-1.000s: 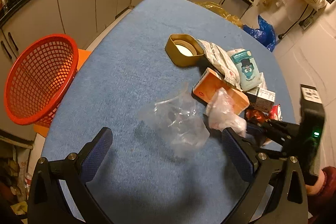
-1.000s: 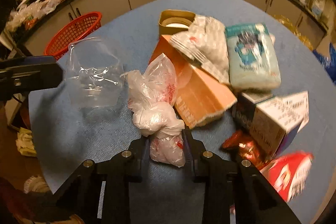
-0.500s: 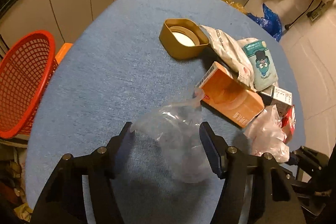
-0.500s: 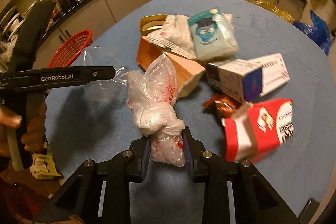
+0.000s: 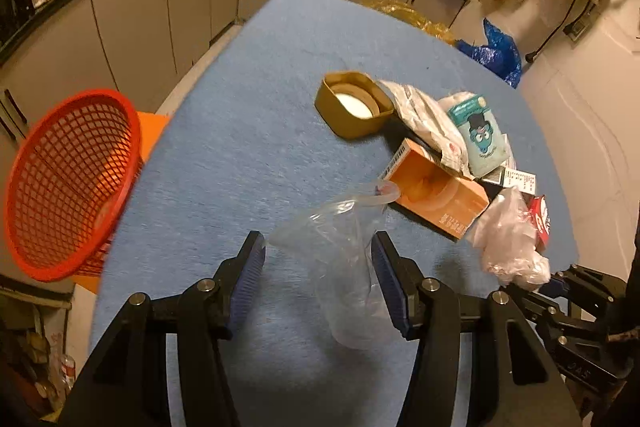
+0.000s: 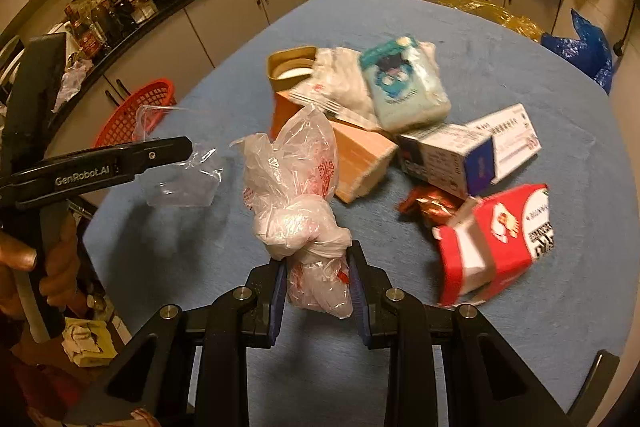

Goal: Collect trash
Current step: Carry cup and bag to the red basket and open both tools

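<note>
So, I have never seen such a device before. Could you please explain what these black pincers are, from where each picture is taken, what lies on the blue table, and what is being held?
There is no robot here. A person holds one two-finger gripper in each hand, and each gripper carries a camera looking forward along its fingers.

In the left camera's picture, the left gripper has been closing around a clear plastic bag; whether its pads press the bag yet is unclear. In the right camera's picture, the right gripper is shut on a knotted white plastic bag.

On the blue table lies more trash: a gold tin, an orange box, a light blue packet, a white and blue box and a red carton. A red basket stands beside the table.
</note>
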`<state>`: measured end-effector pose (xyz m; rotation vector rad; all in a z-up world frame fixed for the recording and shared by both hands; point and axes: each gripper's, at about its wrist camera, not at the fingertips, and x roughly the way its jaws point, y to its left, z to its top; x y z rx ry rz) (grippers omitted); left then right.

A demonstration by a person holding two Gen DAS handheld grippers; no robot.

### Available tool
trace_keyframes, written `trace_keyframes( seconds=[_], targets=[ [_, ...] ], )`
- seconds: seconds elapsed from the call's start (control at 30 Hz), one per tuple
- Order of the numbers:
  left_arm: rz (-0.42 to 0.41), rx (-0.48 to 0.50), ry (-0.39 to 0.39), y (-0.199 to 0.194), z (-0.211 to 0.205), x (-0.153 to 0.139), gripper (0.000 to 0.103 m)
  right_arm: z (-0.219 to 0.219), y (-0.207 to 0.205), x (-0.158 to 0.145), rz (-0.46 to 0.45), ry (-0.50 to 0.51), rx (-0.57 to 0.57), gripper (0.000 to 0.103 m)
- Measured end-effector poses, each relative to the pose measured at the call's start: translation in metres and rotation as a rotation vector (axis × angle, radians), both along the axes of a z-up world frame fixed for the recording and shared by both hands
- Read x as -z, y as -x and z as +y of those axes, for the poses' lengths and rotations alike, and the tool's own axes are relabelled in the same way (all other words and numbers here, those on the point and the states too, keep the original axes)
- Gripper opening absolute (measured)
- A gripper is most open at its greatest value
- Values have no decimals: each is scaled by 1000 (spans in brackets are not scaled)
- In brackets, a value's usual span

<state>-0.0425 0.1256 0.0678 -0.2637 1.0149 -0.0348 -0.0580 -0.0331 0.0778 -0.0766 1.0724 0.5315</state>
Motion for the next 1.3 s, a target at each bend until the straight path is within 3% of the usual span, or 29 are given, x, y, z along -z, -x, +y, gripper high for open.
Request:
trace_keyframes(
  seconds=[0.3,0.6,0.97,1.3],
  targets=[
    [-76,-22,-40,24,41,-32,54,40,-1,-10,-7,-19,-30,30],
    [-97,-113,-52,41,109,-45,55,102,-10,-25,-1,-66,-97,30],
    [-59,-208,-104,42,205,-35,55,203,-32,-30,15,-107,-189,30],
    [-26,-213,-138,30,249,-14,55,276,-59,-18,61,-111,-226,31]
  ],
)
